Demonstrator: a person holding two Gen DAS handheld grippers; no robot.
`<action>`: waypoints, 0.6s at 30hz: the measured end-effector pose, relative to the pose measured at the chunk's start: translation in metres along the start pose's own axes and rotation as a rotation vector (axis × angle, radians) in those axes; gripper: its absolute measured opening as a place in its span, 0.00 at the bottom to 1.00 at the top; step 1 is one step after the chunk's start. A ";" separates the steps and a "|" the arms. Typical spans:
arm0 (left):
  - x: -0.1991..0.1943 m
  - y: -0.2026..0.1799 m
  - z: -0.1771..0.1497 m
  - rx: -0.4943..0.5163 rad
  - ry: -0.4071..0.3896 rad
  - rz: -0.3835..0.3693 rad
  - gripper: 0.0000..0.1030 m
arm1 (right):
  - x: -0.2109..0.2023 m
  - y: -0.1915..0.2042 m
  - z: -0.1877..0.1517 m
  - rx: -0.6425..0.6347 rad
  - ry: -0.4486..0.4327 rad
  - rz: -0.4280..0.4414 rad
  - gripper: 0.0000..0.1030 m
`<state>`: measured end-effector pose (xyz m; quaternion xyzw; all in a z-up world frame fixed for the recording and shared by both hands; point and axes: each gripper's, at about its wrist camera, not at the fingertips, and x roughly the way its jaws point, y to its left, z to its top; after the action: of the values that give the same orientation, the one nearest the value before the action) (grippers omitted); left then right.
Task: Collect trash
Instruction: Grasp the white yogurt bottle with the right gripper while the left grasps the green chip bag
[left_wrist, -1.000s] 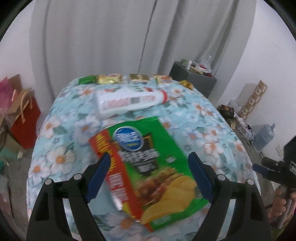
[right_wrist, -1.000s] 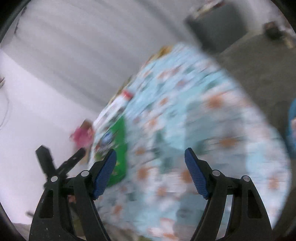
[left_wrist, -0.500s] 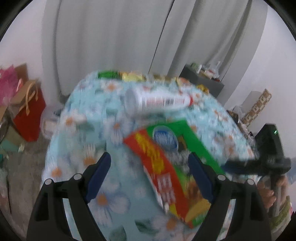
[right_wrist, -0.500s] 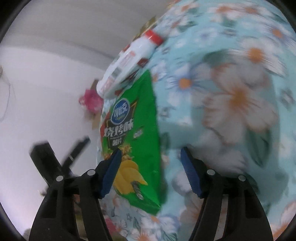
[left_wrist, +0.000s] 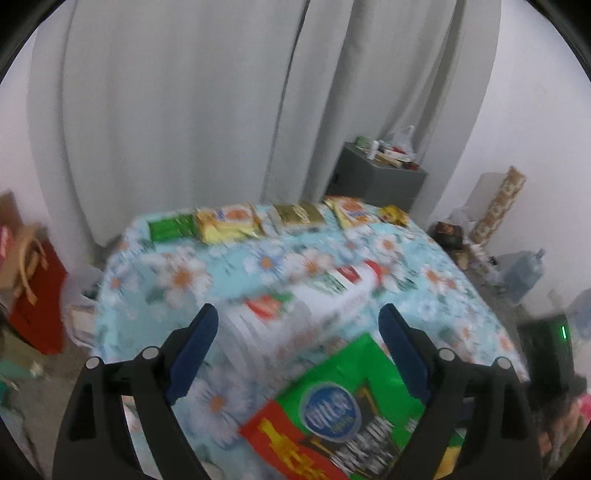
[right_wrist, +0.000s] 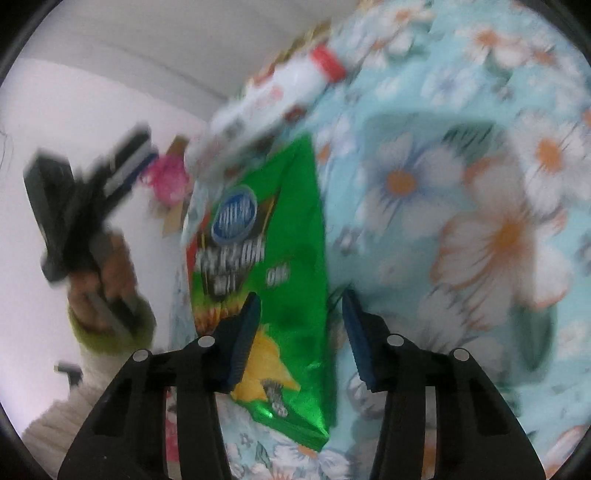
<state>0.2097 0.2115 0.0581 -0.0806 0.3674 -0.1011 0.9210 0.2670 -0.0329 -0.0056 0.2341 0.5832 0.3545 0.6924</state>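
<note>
While closing on the green chip bag (right_wrist: 288, 229), keep the right gripper (right_wrist: 301, 299) square to the bag's lower half, low centre of the right wrist view, so both pads meet foil and not the floral tablecloth (right_wrist: 480, 221). Jaws about half open and narrowing, bag between them, left pad over the foil, right pad just beside its right edge, not yet pressing as far as can be told. Best to pinch the flat body rather than the slippery corner, then lift straight up to avoid dragging the cloth. Worth watching the white bottle (right_wrist: 291, 88) touching or just beside the bag's top edge, upper centre; blur hides which.

Left gripper (left_wrist: 298, 314) wide open, holding nothing, held above the same bottle (left_wrist: 314, 306), mid frame in the left wrist view; bag (left_wrist: 343, 406) at lower right there. Good to keep that hand (right_wrist: 103, 280) clear at left.

Compared with a second ago: in the right wrist view, bag then only a small green patch beside the left finger in heavy blur, now squarely between narrower jaws. In the left wrist view, bag then central between the fingers, now slid to the lower right, bottle now in the middle, row of snack packets (left_wrist: 258, 221) at the far edge larger.
</note>
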 end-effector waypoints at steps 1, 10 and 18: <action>-0.001 -0.002 -0.008 0.002 0.016 -0.014 0.84 | -0.008 -0.001 0.006 0.017 -0.027 0.012 0.47; -0.018 0.000 -0.088 -0.115 0.125 -0.082 0.84 | 0.022 0.010 0.087 0.268 -0.083 0.253 0.61; -0.044 0.010 -0.124 -0.251 0.145 -0.155 0.84 | 0.109 0.016 0.125 0.547 0.012 0.297 0.65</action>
<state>0.0941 0.2225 -0.0040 -0.2156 0.4356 -0.1306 0.8641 0.3929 0.0717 -0.0376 0.4922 0.6207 0.2828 0.5408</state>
